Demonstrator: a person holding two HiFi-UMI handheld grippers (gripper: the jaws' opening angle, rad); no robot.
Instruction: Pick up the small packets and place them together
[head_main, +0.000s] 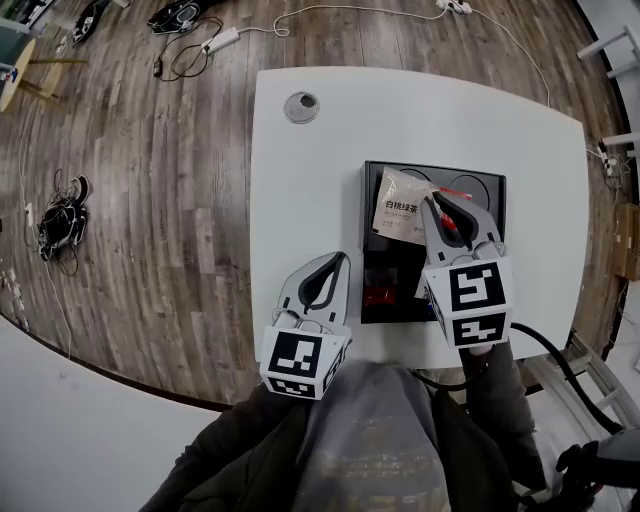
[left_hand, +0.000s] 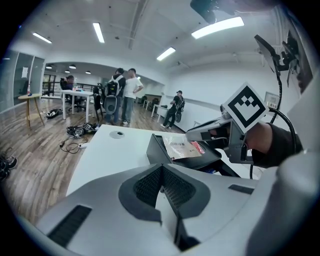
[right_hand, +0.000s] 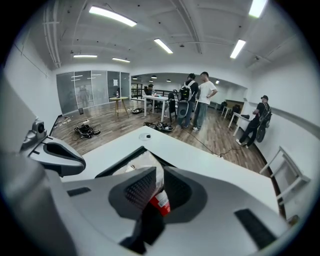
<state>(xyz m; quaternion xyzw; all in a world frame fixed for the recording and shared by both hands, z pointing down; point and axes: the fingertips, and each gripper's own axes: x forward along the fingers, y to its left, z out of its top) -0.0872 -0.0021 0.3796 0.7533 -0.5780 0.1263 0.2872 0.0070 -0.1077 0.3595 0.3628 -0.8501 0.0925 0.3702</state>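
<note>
The person's grey sleeves (head_main: 500, 390) fill the bottom of the head view, each arm carrying a marker-cubed tool out over the white worktop (head_main: 310, 180).

The left hand-held gripper (head_main: 340, 260) sits over the near part of the worktop, just left of the black tray (head_main: 490, 190). Its own view shows the ribbed pads (left_hand: 150, 185) clenched together with nothing between them.

The right hand-held gripper (head_main: 434, 208) reaches into the tray's far half, pointing steeply down. In its own view the jaws stand narrowly apart. A small red packet (right_hand: 160, 202) lies in the gap, and the pads do not seem to press on it, so the grip reads as released.

A white packet with printed characters (head_main: 400, 212) lies against the tray's far left corner. One edge overlaps the tray's left wall, and its right side touches or passes under the right jaws' tips. From the left gripper view this white packet (left_hand: 180, 148) rests tilted on the tray's raised rim.

Another red item (head_main: 380, 296) lies in a near compartment of the tray, well apart from the white packet; what it is cannot be made out.

A round grommet (head_main: 301, 107) is set in the worktop's far left part. Cables (head_main: 60, 222) lie on the wooden floor (head_main: 150, 250) beyond.
</note>
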